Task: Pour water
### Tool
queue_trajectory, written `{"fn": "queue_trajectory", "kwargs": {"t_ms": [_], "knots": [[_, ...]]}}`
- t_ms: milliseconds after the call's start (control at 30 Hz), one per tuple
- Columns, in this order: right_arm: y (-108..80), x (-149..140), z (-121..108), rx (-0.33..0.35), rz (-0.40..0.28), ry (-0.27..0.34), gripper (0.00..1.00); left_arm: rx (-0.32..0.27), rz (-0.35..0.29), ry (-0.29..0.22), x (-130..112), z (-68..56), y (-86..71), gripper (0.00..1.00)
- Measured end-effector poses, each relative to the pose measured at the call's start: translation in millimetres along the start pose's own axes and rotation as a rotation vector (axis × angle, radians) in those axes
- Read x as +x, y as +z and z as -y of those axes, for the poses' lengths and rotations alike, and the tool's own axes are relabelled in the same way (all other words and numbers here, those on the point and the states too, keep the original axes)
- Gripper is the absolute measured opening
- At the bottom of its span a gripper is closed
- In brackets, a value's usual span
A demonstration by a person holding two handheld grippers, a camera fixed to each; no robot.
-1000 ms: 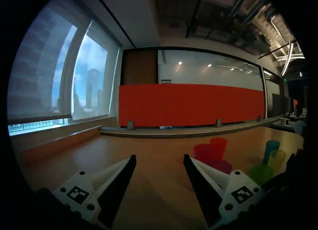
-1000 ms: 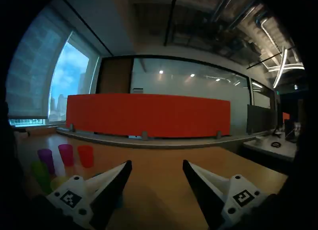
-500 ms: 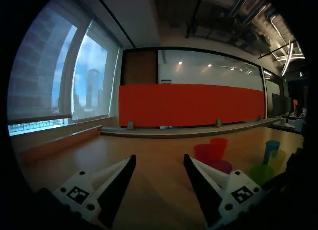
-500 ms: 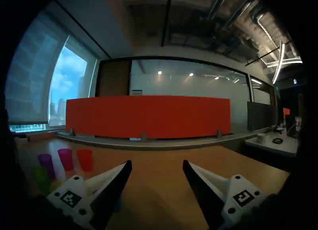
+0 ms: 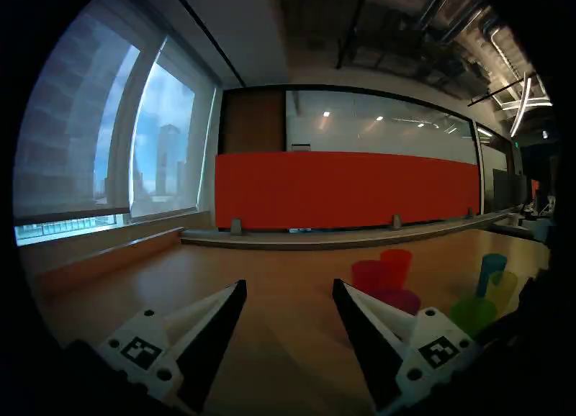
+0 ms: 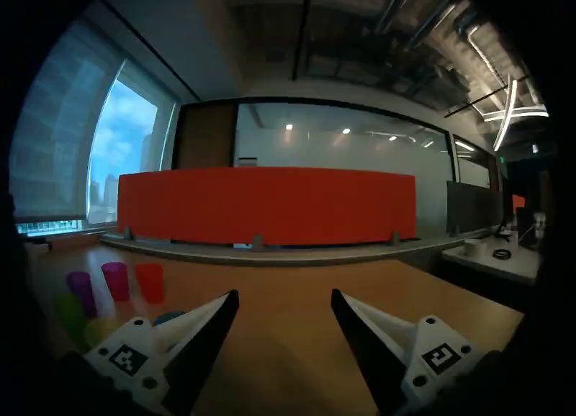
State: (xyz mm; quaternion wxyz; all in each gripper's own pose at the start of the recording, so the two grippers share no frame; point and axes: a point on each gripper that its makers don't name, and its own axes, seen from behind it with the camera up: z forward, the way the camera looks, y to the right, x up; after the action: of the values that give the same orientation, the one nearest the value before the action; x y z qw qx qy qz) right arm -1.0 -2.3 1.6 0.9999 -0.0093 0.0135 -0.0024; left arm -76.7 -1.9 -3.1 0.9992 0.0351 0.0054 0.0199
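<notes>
My left gripper (image 5: 289, 284) and right gripper (image 6: 284, 294) both gape, empty. The small translucent plastic cups (image 5: 396, 263), short of the far edge of the wooden desk (image 5: 288, 266), look light and squashy, so I'd pinch mid-wall, gently.

Right gripper (image 6: 284, 295) is wobbling slightly, dipping then rising again, with the red cup (image 6: 150, 283) edging left in the right gripper view.

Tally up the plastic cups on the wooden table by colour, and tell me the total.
red cup: 1
pink cup: 1
purple cup: 1
teal cup: 1
yellow cup: 1
green cup: 1
Total: 6 cups
</notes>
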Motion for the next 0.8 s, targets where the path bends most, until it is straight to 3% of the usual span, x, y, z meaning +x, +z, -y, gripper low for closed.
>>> {"fn": "queue_trajectory", "kwargs": {"t_ms": [800], "knots": [[1.5, -13, -6, -0.001, 0.017, 0.005, 0.99, 0.0, 0.0, 0.0, 0, 0.3, -0.6, 0.88]]}}
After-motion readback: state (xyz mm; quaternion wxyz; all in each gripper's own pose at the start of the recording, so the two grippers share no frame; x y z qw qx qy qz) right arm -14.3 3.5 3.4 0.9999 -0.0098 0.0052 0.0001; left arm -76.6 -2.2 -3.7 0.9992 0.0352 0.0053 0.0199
